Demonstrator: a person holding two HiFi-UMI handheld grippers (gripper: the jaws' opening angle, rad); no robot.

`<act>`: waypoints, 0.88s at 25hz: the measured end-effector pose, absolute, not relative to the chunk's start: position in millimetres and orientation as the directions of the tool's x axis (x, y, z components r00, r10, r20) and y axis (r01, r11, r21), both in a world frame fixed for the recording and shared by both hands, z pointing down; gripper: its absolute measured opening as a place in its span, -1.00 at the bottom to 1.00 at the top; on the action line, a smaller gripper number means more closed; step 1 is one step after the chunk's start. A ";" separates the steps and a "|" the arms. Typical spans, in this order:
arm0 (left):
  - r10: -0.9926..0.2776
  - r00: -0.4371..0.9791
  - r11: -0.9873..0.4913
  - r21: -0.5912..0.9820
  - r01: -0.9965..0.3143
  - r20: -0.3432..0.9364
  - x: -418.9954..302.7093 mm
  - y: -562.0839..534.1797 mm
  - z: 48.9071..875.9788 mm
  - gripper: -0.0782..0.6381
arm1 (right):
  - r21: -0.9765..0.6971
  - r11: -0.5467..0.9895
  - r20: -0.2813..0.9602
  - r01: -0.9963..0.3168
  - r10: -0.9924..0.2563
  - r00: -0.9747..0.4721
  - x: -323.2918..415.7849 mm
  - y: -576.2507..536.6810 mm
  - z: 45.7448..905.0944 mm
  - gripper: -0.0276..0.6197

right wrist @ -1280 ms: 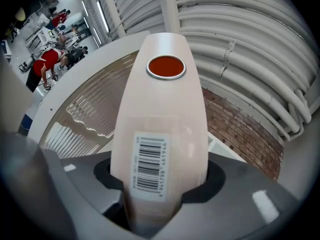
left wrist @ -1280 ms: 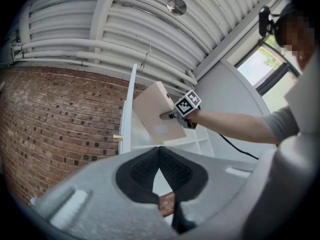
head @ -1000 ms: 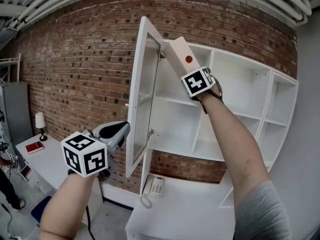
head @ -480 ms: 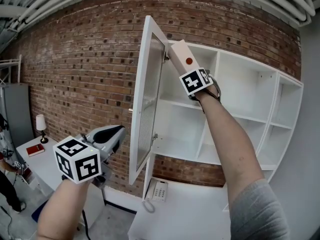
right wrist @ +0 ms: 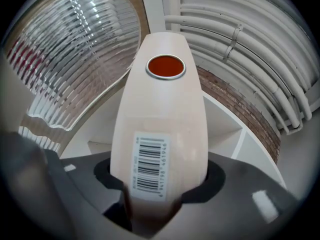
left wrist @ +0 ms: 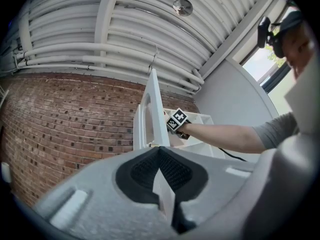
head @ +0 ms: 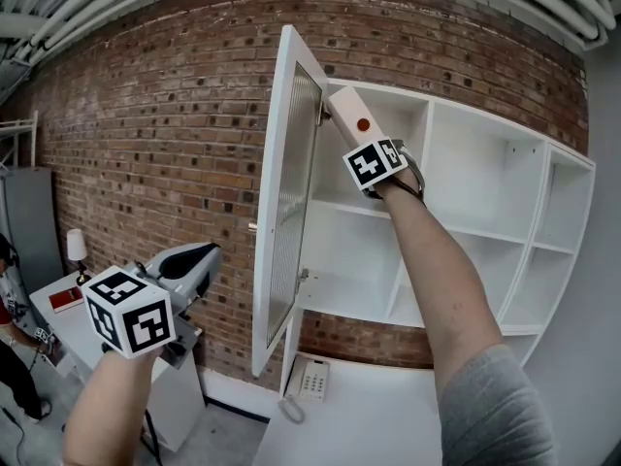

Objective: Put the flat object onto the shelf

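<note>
The flat object [head: 346, 112] is a cream board with a red dot and a barcode label [right wrist: 159, 114]. My right gripper [head: 361, 144] is shut on its lower end and holds it up, raised at the top left compartment of the white shelf unit [head: 466, 178]. The board's tip lies just behind the upper edge of the open ribbed-glass door [head: 287, 202]. My left gripper [head: 197, 258] hangs low to the left of that door, pointing slightly upward, jaws together with nothing held. From the left gripper view the door [left wrist: 152, 109] and the right gripper's marker cube [left wrist: 177, 120] show ahead.
A white desk [head: 388, 406] with a telephone [head: 312, 379] stands under the shelves. A second desk at the far left carries a small lamp [head: 76, 247] and a red book [head: 66, 299]. Brick wall behind, white pipes overhead, a person at the left edge.
My right gripper has carried the board a little left, closer behind the door's top edge. My left gripper has drifted left, away from the door.
</note>
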State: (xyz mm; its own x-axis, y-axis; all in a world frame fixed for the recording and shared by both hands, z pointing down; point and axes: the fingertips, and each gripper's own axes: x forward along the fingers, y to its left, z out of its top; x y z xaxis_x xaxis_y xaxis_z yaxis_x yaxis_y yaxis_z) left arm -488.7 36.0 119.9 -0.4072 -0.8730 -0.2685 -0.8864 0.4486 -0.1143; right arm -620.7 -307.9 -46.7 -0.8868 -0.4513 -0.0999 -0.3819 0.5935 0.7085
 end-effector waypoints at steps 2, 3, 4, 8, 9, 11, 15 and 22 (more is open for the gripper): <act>-0.870 -0.411 0.453 -0.113 -0.884 -0.272 -494.6 39.5 118.8 -0.79 | 0.710 0.590 -0.099 -0.385 -0.457 -0.884 -627.7 -311.8 -46.7 -0.02; -0.869 -0.412 0.455 -0.113 -0.883 -0.274 -497.4 41.1 118.0 -0.79 | 0.710 0.589 -0.099 -0.386 -0.459 -0.883 -630.6 -313.7 -46.8 -0.02; -0.868 -0.414 0.457 -0.114 -0.882 -0.276 -500.1 42.6 116.9 -0.79 | 0.710 0.588 -0.098 -0.387 -0.461 -0.882 -633.3 -315.4 -47.0 -0.02; -0.862 -0.423 0.469 -0.122 -0.875 -0.277 -509.3 46.4 112.7 -0.79 | 0.712 0.584 -0.098 -0.390 -0.466 -0.879 -643.1 -320.7 -48.4 -0.02; -0.863 -0.425 0.469 -0.123 -0.874 -0.275 -511.2 46.6 112.5 -0.79 | 0.712 0.584 -0.097 -0.390 -0.468 -0.878 -645.6 -322.3 -48.6 -0.02; -0.863 -0.424 0.469 -0.121 -0.875 -0.273 -514.5 46.4 112.3 -0.79 | 0.712 0.584 -0.094 -0.391 -0.472 -0.876 -650.6 -326.0 -48.7 -0.02; -0.864 -0.424 0.468 -0.122 -0.875 -0.272 -519.8 45.8 112.0 -0.79 | 0.714 0.578 -0.093 -0.396 -0.481 -0.872 -660.7 -333.5 -48.4 -0.02; -0.857 -0.430 0.478 -0.127 -0.869 -0.283 -535.2 40.8 106.5 -0.79 | 0.714 0.578 -0.087 -0.395 -0.486 -0.869 -682.5 -347.5 -50.0 -0.02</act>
State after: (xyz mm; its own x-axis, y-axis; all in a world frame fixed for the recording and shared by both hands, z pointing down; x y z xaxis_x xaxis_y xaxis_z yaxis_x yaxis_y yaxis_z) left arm -535.2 40.8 106.5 -0.4296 -0.8575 -0.2833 -0.8693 0.4776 -0.1275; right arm -682.5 -347.5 -50.0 -0.8695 -0.4862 -0.0874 -0.3949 0.5778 0.7143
